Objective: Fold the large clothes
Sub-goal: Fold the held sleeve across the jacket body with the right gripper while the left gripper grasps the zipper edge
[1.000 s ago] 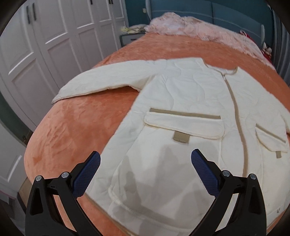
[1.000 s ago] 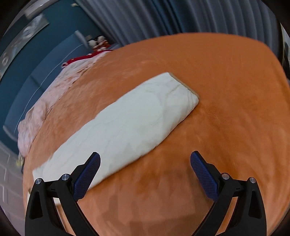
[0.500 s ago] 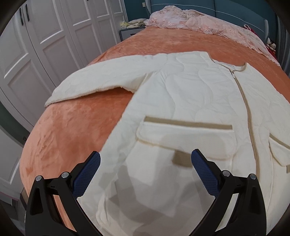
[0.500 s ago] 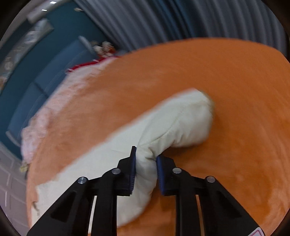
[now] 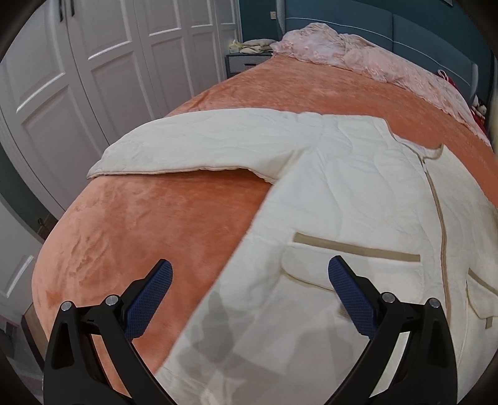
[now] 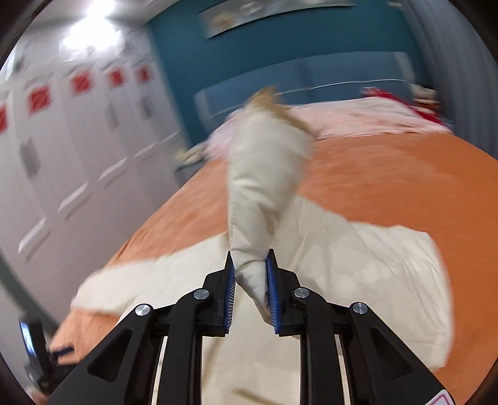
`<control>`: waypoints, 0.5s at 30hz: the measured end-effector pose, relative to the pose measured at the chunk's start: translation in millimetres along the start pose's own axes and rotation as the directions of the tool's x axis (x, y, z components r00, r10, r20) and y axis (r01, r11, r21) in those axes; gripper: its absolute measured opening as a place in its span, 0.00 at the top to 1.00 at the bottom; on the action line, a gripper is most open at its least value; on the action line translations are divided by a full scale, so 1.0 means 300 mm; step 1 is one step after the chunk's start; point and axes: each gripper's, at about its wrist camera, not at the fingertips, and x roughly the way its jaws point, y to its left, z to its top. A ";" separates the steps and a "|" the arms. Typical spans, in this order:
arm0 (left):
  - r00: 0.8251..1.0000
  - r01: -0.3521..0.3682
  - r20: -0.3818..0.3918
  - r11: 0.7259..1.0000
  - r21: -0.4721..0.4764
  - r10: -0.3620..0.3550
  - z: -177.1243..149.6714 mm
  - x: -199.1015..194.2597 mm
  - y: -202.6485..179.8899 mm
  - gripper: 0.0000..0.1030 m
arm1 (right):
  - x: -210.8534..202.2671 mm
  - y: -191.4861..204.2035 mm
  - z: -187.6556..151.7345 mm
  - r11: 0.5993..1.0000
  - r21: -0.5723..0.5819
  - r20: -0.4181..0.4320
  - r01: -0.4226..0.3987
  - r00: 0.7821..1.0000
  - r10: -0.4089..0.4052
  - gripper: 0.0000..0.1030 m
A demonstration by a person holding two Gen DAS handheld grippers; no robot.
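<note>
The cream quilted jacket (image 5: 358,193) lies front-up on the orange bedspread (image 5: 162,224), zip closed. One sleeve (image 5: 199,146) stretches flat toward the bed's edge. The other sleeve (image 6: 261,187) is pinched in the right gripper (image 6: 250,274), whose blue pads press on a bunched fold of it and hold it up off the bed, cuff end hanging in the air above the jacket's body. The left gripper (image 5: 250,293) hovers over the jacket's side edge near the flap pocket (image 5: 351,261), jaws spread wide and gripping nothing.

The likeliest trouble is the pinch itself: the padding is thick and springy, and only a narrow fold sits between the pads, so a fast swing could pull it free and drop the sleeve in a heap. The right view is heavily blurred (a sign of a quick move), which makes that slip more probable. The sleeve may also land twisted or bunched across the chest, leaving a lumpy fold. With nothing pinning the body down, dragging the sleeve could shift the whole jacket on the plush cover.

The bedspread looks soft and velvety. A pink blanket (image 5: 358,56) lies rumpled at the teal padded headboard (image 5: 420,28), white panelled wardrobe doors (image 5: 93,62) line one side, and grey curtains (image 6: 451,46) hang on the other.
</note>
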 end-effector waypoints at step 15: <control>0.931 0.332 -0.087 0.920 -0.206 -0.355 0.143 0.127 -0.016 0.05 | 0.246 0.325 -0.398 0.977 -0.123 -0.332 -0.176 0.935 0.127 0.45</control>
